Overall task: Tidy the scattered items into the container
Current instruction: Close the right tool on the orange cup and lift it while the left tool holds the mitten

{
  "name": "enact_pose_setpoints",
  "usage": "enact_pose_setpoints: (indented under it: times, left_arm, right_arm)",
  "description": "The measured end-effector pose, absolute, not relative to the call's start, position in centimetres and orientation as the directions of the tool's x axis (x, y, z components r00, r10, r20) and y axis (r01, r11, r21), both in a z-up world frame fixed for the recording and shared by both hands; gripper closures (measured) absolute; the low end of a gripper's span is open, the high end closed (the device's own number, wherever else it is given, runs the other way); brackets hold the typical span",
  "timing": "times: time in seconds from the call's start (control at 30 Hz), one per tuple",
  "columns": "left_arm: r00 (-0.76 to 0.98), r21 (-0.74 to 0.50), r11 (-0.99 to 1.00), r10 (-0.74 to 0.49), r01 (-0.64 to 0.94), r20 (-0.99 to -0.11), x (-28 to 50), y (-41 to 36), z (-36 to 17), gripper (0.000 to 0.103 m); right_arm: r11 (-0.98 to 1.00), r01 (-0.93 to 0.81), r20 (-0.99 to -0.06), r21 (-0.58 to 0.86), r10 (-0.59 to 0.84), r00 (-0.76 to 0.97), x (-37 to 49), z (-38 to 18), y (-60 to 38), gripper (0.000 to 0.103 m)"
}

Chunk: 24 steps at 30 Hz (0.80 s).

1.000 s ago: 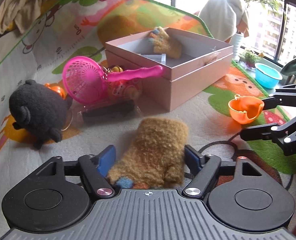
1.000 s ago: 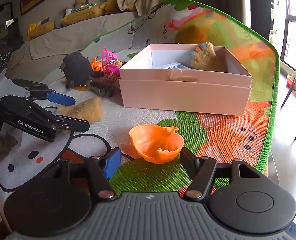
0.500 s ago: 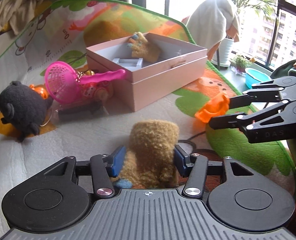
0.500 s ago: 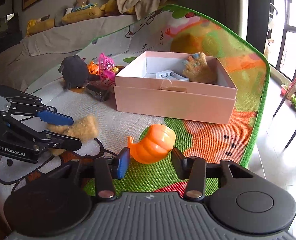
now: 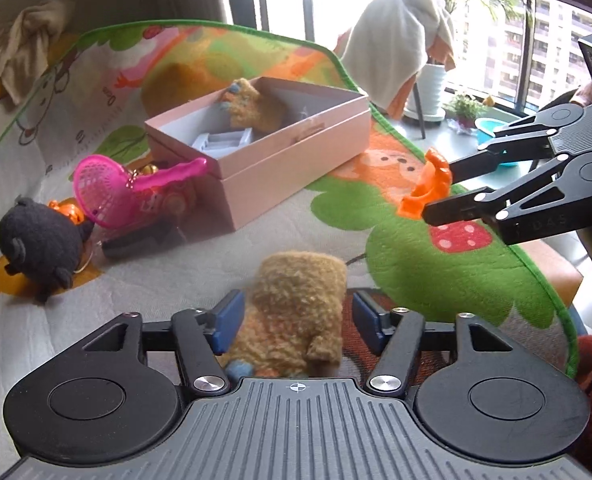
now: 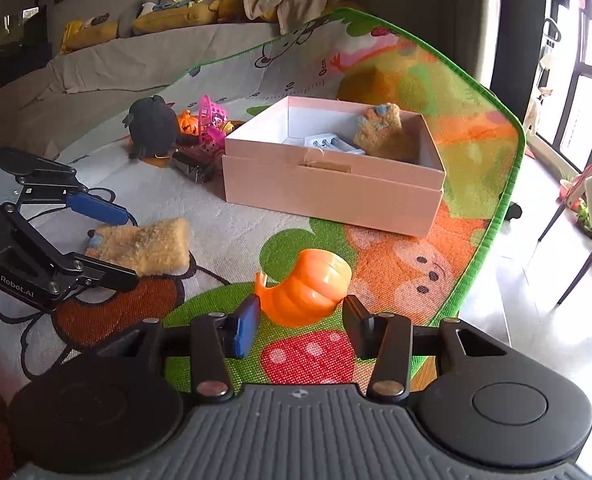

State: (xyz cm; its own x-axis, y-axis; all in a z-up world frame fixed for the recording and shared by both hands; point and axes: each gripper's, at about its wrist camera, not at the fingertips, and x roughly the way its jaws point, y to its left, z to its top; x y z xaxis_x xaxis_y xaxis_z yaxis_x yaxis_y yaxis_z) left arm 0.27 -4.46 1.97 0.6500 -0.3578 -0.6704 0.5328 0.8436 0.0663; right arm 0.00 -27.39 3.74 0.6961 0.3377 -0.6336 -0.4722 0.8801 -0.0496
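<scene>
My left gripper (image 5: 296,316) is shut on a fuzzy tan mitten (image 5: 296,312) and holds it just above the play mat; it also shows in the right wrist view (image 6: 143,244). My right gripper (image 6: 302,320) is shut on an orange pumpkin-shaped cup (image 6: 308,286), lifted off the mat; the cup also shows in the left wrist view (image 5: 428,188). The open pink box (image 5: 296,160) stands ahead (image 6: 336,192), with a second tan mitten (image 6: 384,132) and a white plastic piece (image 6: 328,144) inside.
Left of the box lie a black plush toy (image 5: 35,240), a pink toy net (image 5: 107,188), a small orange pumpkin (image 6: 187,122) and a dark flat object (image 5: 135,240). The mat's green edge (image 6: 496,200) drops to the floor on the right.
Both grippers closed on their objects and lifted them: the left on the mitten, the right on the orange cup, which tipped on its side. Both moved up and toward the box.
</scene>
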Motion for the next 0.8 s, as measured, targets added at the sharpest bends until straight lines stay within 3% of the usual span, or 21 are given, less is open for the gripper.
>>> enact_pose_setpoints:
  times: [0.13,0.3,0.43,0.57,0.8]
  left_arm:
    - [0.619,-0.012,0.862,-0.373,0.506,-0.691,1.3,-2.9,0.6,0.026]
    - [0.637,0.008,0.855,-0.380,0.518,-0.671,1.4,-3.9,0.3,0.028]
    - [0.638,0.014,0.846,-0.391,0.533,-0.664,1.4,-4.5,0.4,0.041]
    - [0.636,0.017,0.843,-0.393,0.538,-0.664,1.3,-5.0,0.6,0.049]
    - [0.637,0.017,0.843,-0.393,0.538,-0.663,0.8,-5.1,1.2,0.053]
  right_arm:
    - [0.887,-0.461,-0.640,-0.035,0.335,0.692,0.5,3.1,-27.3,0.056]
    - [0.895,-0.446,-0.640,-0.028,0.327,0.696,1.4,2.7,-27.0,0.050]
    - [0.900,-0.436,-0.644,-0.020,0.322,0.694,1.8,2.3,-27.0,0.047]
    - [0.903,-0.427,-0.637,-0.039,0.307,0.707,1.8,2.1,-27.1,0.031]
    - [0.897,-0.439,-0.630,-0.053,0.311,0.711,1.6,2.3,-27.1,0.033]
